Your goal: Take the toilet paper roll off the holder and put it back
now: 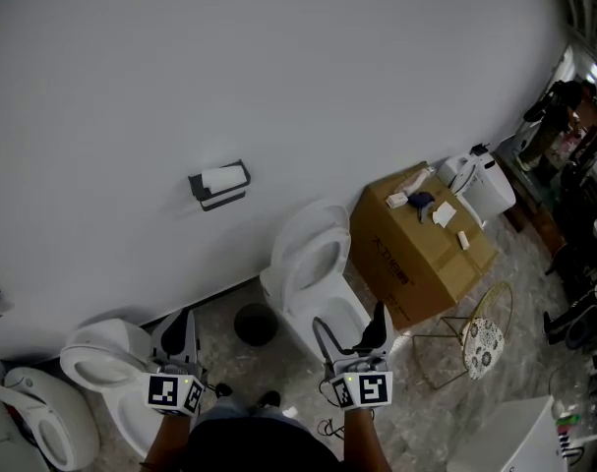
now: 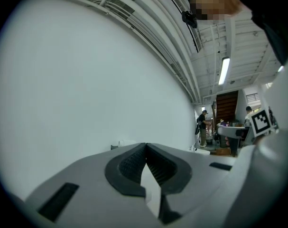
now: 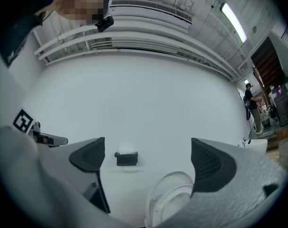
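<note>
Faces a broad bare white wall (image 1: 278,57) filling the upper frame. Below centre, toilet (image 1: 313,264) with lid raised, cardboard box (image 1: 416,254) just right of it. At centre left on the wall, dark holder (image 1: 211,197) cradling the toilet paper roll (image 1: 224,177). At bottom edge, left gripper (image 1: 178,323) pinched closed on nothing; right gripper (image 1: 352,321) spread wide, empty.

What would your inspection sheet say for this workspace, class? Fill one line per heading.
Surface: white wall, bare around the holder.
Job's things: toilet paper roll sitting in the holder.
Clutter: cardboard box with small items on top; round bin.
Grippers: left gripper shut, empty; right gripper open, empty; both away from the roll.
Cables: nothing seen.
Surroundings: toilets along the wall; a person standing far off.
</note>
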A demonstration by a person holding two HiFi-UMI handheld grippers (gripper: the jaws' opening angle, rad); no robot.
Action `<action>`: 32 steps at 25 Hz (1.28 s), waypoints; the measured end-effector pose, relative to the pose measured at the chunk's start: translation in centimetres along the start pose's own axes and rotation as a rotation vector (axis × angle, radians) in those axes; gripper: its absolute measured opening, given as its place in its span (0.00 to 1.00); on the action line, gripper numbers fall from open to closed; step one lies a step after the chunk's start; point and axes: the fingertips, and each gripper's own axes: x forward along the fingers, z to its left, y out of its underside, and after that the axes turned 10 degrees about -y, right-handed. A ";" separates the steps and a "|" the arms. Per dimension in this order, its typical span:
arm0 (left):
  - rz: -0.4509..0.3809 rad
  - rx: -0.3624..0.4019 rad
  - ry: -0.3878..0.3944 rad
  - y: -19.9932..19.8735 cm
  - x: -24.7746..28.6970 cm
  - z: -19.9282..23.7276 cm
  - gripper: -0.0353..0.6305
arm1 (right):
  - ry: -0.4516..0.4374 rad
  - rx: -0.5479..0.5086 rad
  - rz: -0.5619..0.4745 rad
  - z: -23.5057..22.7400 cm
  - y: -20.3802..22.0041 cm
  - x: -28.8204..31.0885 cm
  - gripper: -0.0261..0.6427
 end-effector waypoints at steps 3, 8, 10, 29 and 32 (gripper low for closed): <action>0.002 -0.001 -0.006 0.3 0.6 0.3 0.06 | -0.012 -0.006 0.003 0.1 0.2 1.0 0.86; -0.013 -0.001 -0.007 0.2 1.7 0.8 0.06 | -0.009 -0.019 0.002 -0.2 0.4 2.3 0.86; -0.024 0.000 -0.012 0.1 2.5 1.3 0.06 | -0.013 -0.025 -0.001 -0.2 0.4 3.3 0.86; -0.068 -0.014 -0.119 -0.6 9.8 10.6 0.06 | -0.136 -0.066 -0.028 3.0 0.9 18.2 0.86; -0.075 -0.018 -0.135 -1.1 10.7 12.2 0.06 | -0.162 -0.084 -0.032 4.1 0.9 20.1 0.86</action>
